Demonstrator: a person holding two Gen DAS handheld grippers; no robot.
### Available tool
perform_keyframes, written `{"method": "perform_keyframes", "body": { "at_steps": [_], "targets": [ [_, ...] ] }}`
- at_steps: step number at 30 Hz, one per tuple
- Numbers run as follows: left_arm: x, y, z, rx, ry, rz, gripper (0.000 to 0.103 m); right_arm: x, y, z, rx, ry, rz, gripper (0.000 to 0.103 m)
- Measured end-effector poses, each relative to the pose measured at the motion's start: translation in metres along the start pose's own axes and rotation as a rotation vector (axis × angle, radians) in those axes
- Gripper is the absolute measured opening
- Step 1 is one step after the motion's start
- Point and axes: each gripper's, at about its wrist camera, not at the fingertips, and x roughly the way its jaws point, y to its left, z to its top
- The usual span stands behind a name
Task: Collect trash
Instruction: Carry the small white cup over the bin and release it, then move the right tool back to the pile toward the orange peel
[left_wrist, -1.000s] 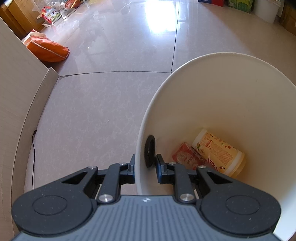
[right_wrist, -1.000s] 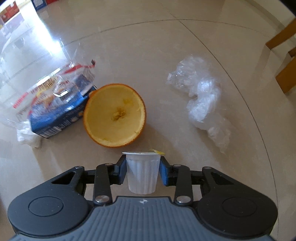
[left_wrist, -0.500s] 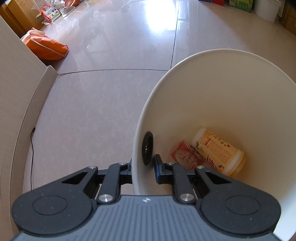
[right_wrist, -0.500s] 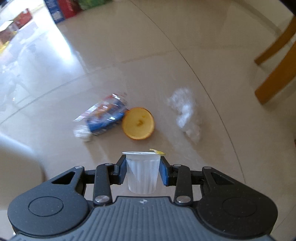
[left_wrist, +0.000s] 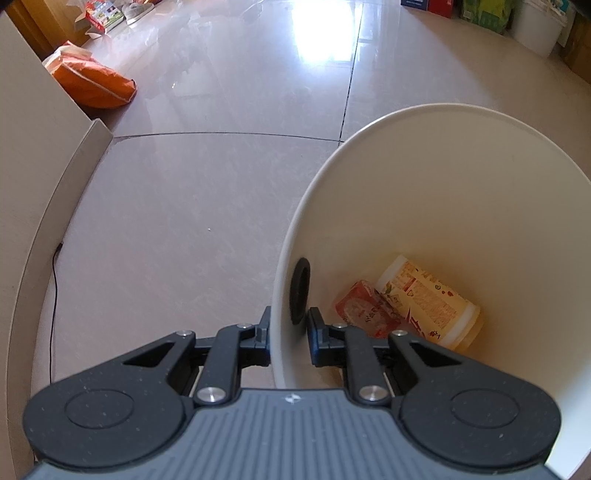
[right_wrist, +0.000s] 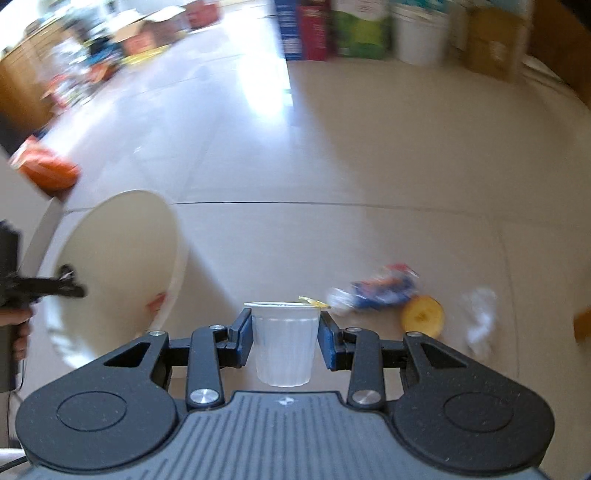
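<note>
My left gripper (left_wrist: 289, 334) is shut on the rim of a white trash bin (left_wrist: 443, 192), one finger outside the wall and one inside. At the bin's bottom lie a yellow printed cup (left_wrist: 428, 302) and a red wrapper (left_wrist: 364, 308). My right gripper (right_wrist: 285, 338) is shut on a small translucent white plastic cup (right_wrist: 283, 343), held upright high above the floor. In the right wrist view the trash bin (right_wrist: 122, 258) stands at the left with the left gripper (right_wrist: 68, 288) on its rim. On the floor to the right lie a blue wrapper (right_wrist: 384, 288), an orange half (right_wrist: 422, 315) and crumpled clear plastic (right_wrist: 480, 321).
An orange bag (left_wrist: 92, 83) lies by a beige wall corner (left_wrist: 33, 177) at the left. Boxes and a white bucket (right_wrist: 417, 33) line the far wall. A black cable (left_wrist: 53, 302) runs along the wall base. A wooden chair leg (right_wrist: 581, 325) shows at the right edge.
My right gripper has risen and swung with the cup, so the floor trash now looks small and far right and the bin has come into view. The left gripper stays clamped on the bin.
</note>
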Motion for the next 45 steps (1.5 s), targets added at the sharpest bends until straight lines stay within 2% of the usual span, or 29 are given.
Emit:
{"method": "perform_keyframes", "body": {
  "at_steps": [7, 19, 22, 24, 28, 35, 40, 45],
  "targets": [
    [0.002, 0.005, 0.002, -0.017, 0.006, -0.016, 0.016, 0.008, 0.056, 0.021, -0.138, 0.033, 0.074, 0.041],
    [0.002, 0.006, 0.001, -0.022, 0.008, -0.03, 0.016, 0.029, 0.128, 0.038, -0.269, 0.061, 0.206, 0.042],
    [0.002, 0.007, 0.001, -0.025, 0.01, -0.033, 0.016, 0.033, 0.14, 0.038, -0.288, 0.065, 0.211, 0.056],
    [0.001, 0.008, 0.002, -0.026, 0.01, -0.035, 0.016, 0.033, 0.141, 0.038, -0.292, 0.062, 0.207, 0.06],
    [0.001, 0.007, 0.002, -0.028, 0.01, -0.034, 0.016, 0.036, 0.129, 0.035, -0.263, 0.08, 0.216, 0.062],
    [0.003, 0.012, 0.003, -0.052, 0.014, -0.056, 0.016, 0.041, 0.102, 0.024, -0.206, 0.094, 0.184, 0.062],
    [0.002, 0.01, 0.001, -0.041, 0.008, -0.051, 0.016, 0.044, 0.064, 0.007, -0.122, 0.086, 0.122, 0.062],
    [0.002, 0.007, 0.001, -0.032, 0.005, -0.043, 0.016, 0.057, 0.01, -0.018, 0.011, 0.117, 0.052, 0.066]
  ]
}}
